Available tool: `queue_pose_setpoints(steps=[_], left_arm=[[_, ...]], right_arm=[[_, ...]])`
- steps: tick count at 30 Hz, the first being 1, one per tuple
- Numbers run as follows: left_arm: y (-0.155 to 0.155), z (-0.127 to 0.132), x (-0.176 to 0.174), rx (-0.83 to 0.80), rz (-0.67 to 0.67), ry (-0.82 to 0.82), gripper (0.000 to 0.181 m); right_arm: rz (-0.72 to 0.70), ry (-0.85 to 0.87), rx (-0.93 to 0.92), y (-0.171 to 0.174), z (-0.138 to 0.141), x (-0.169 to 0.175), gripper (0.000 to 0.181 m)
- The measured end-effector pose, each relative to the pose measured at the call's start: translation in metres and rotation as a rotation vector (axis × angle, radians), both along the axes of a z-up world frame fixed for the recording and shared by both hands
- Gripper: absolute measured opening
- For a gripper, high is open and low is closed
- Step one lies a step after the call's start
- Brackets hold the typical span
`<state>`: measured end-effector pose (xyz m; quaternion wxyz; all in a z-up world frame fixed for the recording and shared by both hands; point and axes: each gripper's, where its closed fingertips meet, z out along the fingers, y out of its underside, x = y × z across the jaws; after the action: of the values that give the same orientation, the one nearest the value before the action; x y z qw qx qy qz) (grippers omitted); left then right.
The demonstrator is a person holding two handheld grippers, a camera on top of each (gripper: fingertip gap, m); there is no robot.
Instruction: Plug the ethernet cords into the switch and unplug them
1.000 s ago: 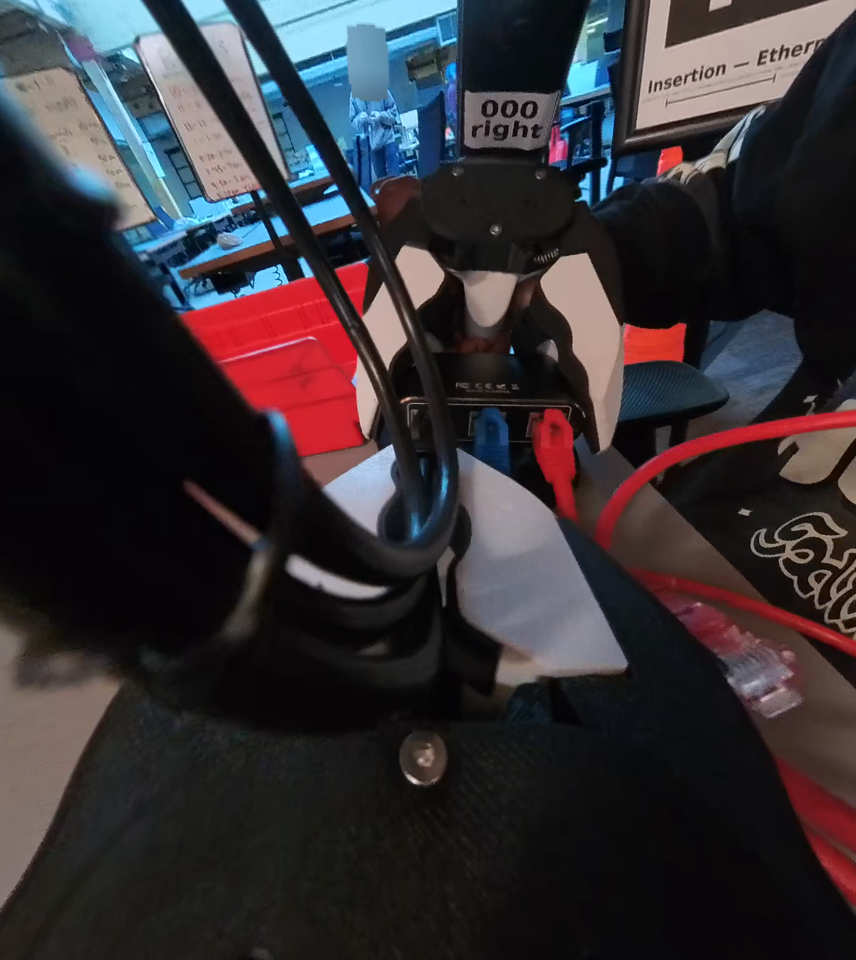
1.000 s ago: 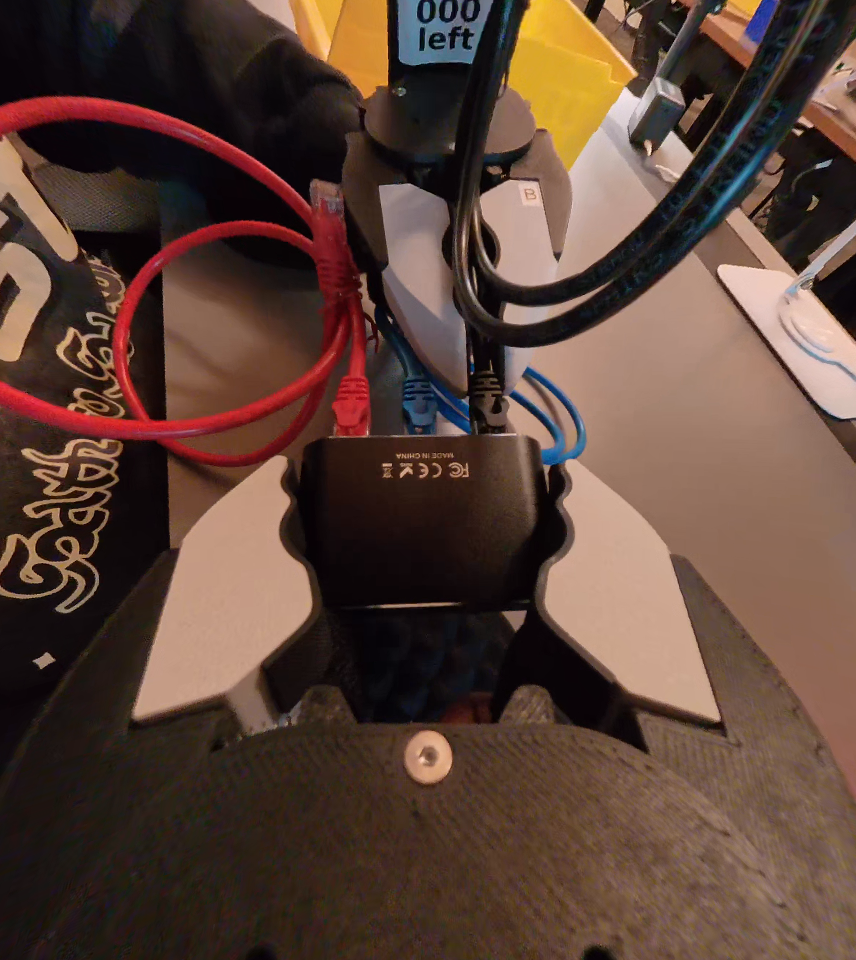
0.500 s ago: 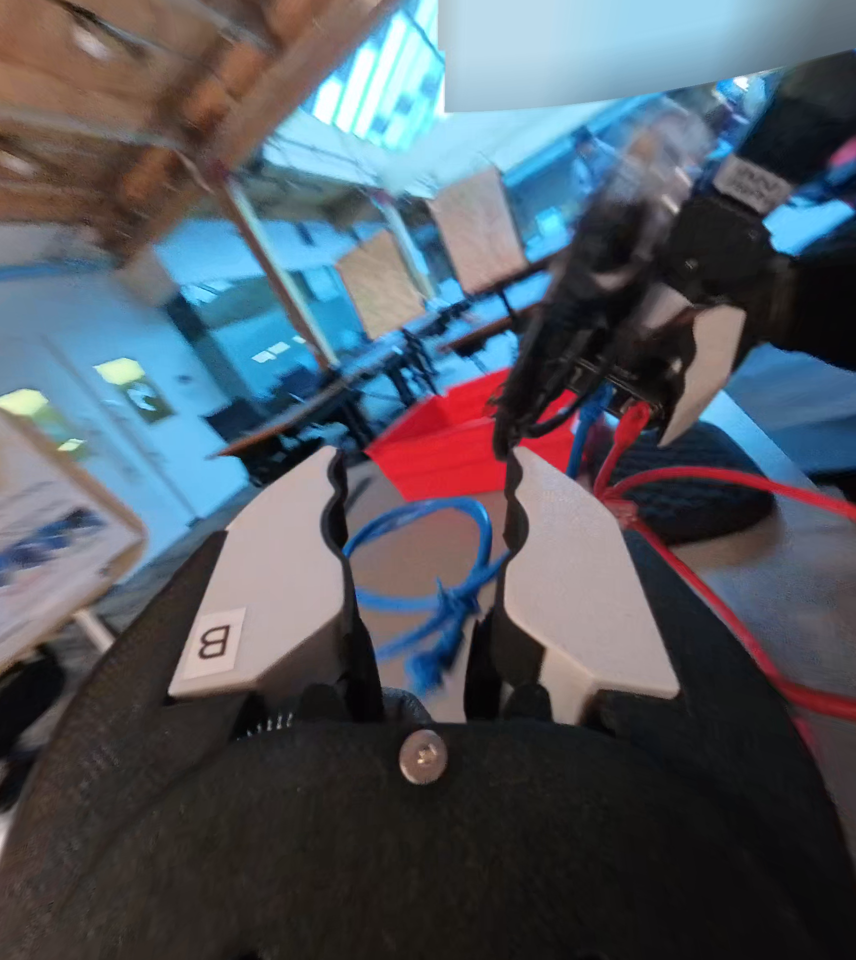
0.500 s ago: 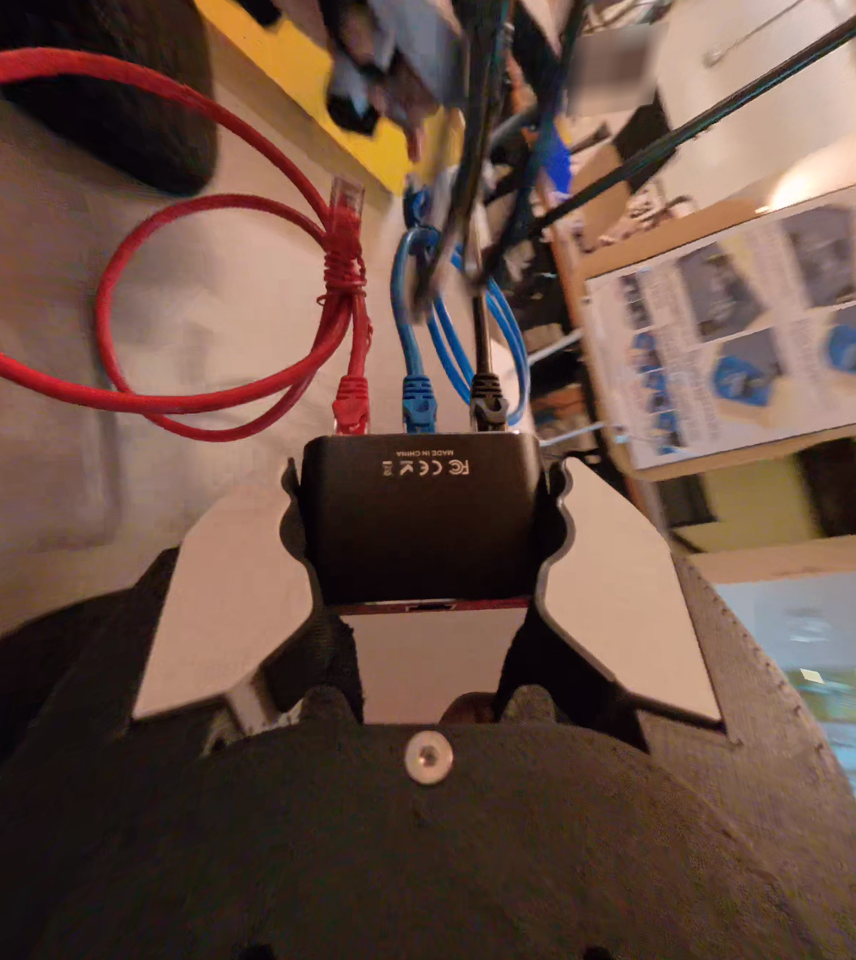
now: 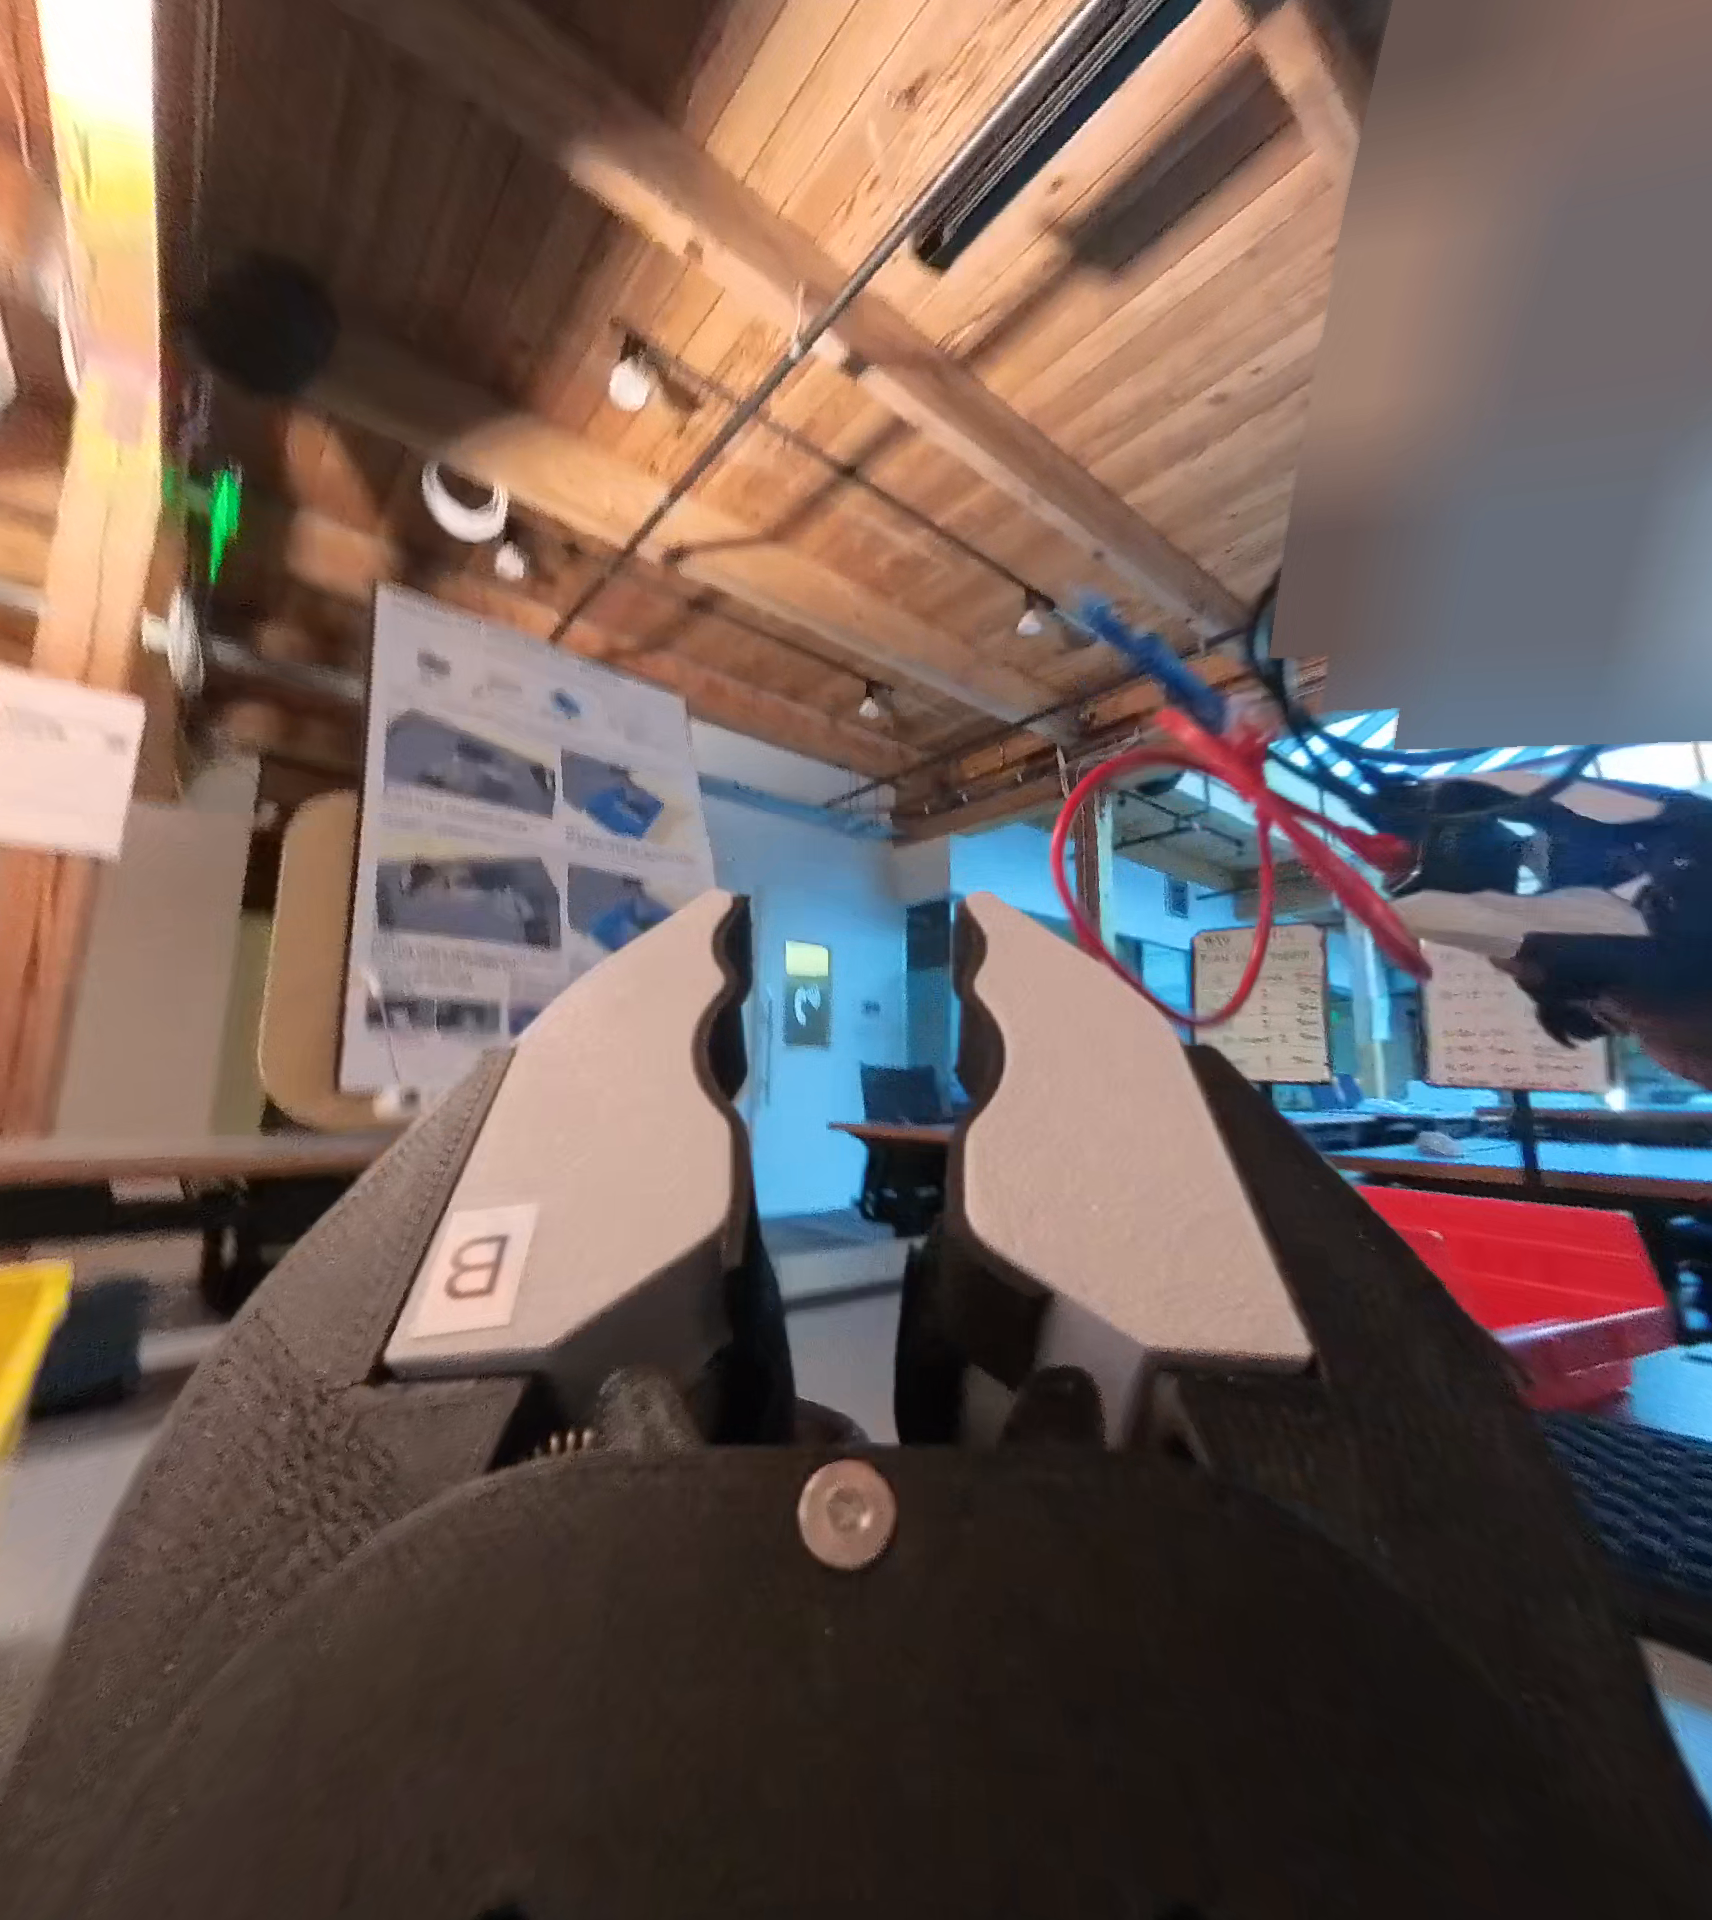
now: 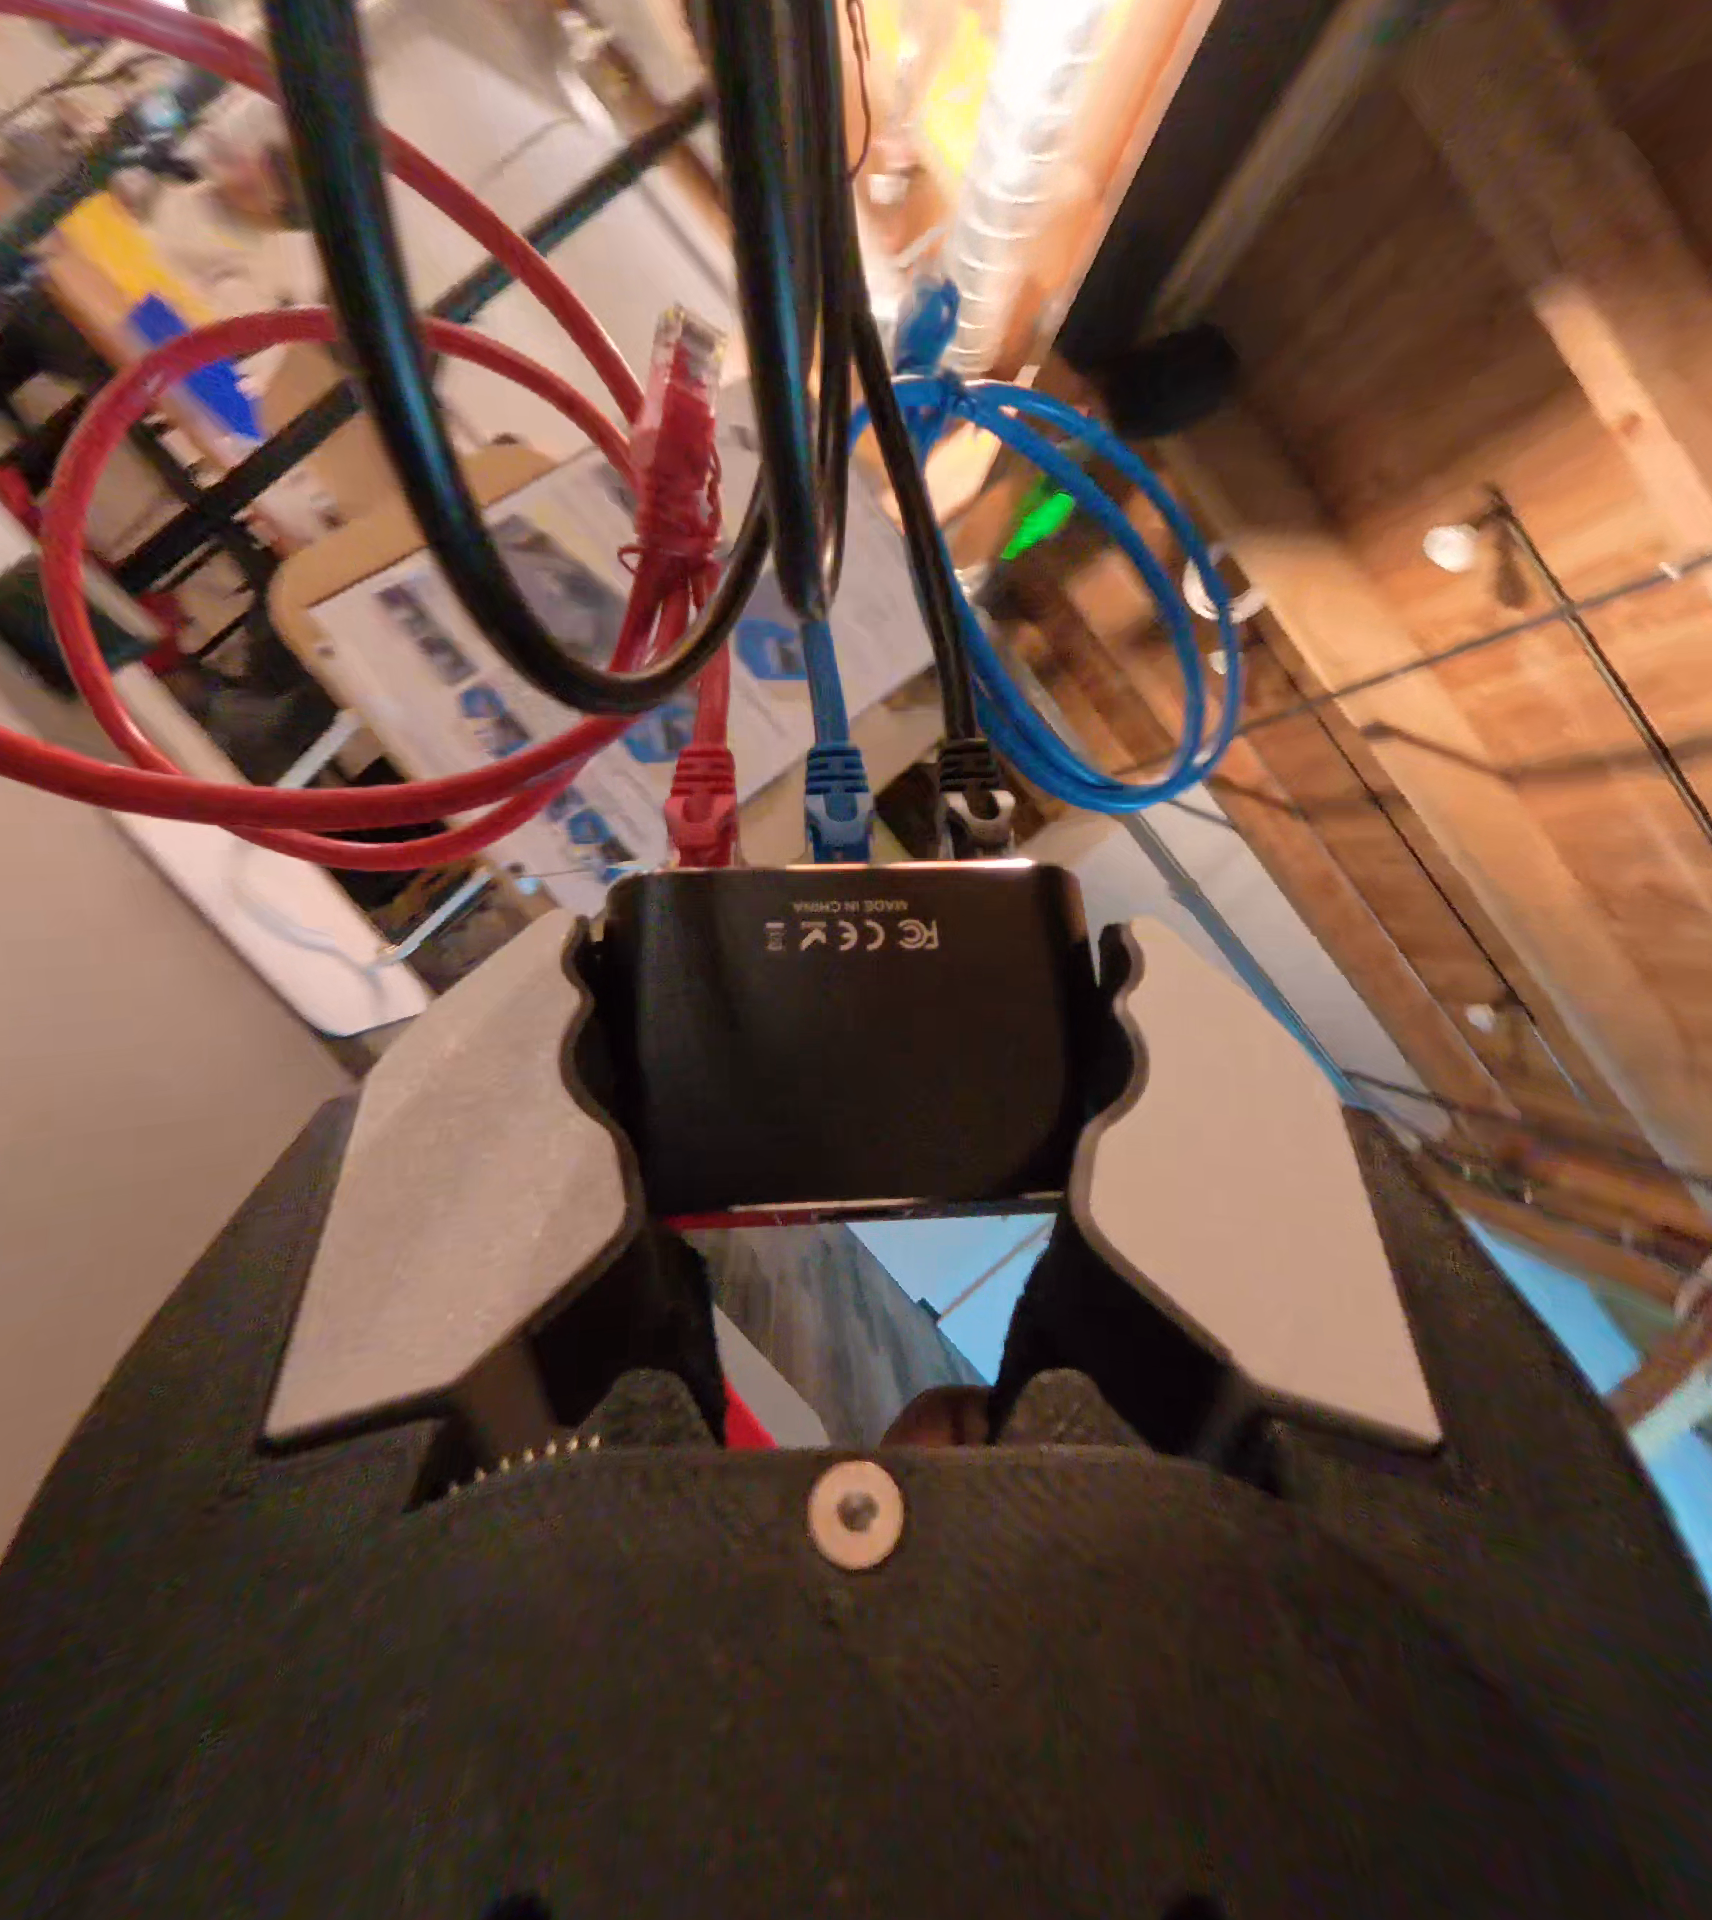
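The right tool (image 6: 852,1049) grips one black switch (image 6: 847,1039) by its two short sides, lifted up and tilted toward the wooden ceiling (image 6: 1517,436). Three cords are plugged in side by side along the switch's far edge: one red cord (image 6: 701,795) at the left, one blue cord (image 6: 836,790) in the middle, one black cord (image 6: 971,784) at the right. Beyond the switch the red cord hangs in bundled loops with one free plug (image 6: 686,353) pointing away, and the blue cord forms a coil. The left tool (image 5: 852,997) holds nothing, its two fingers (image 5: 623,1132) a narrow gap apart. The switch lies up to its right, cords dangling.
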<state>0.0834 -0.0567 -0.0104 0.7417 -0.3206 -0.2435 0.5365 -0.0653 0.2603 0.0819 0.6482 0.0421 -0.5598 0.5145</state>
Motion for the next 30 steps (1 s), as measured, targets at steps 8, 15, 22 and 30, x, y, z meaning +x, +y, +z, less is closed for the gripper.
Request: queue_pose_setpoints(steps=[8,15,22,30], left_arm=[[-0.004,-0.010,-0.005,0.053,-0.002,-0.032,0.035],[-0.002,-0.013,-0.007,0.068,-0.038,-0.059,0.035],[0.001,-0.017,-0.015,0.061,-0.057,-0.102,0.035],[0.008,-0.019,-0.013,0.016,-0.051,-0.105,0.035]], right_arm=[[0.064,-0.211,-0.296,0.075,-0.010,-0.035,0.092],[0.372,-0.590,-0.509,0.115,-0.026,-0.048,0.091],[0.757,-1.026,-0.754,0.137,-0.053,-0.061,0.091],[0.423,-1.412,-0.715,0.145,-0.142,-0.105,0.091]])
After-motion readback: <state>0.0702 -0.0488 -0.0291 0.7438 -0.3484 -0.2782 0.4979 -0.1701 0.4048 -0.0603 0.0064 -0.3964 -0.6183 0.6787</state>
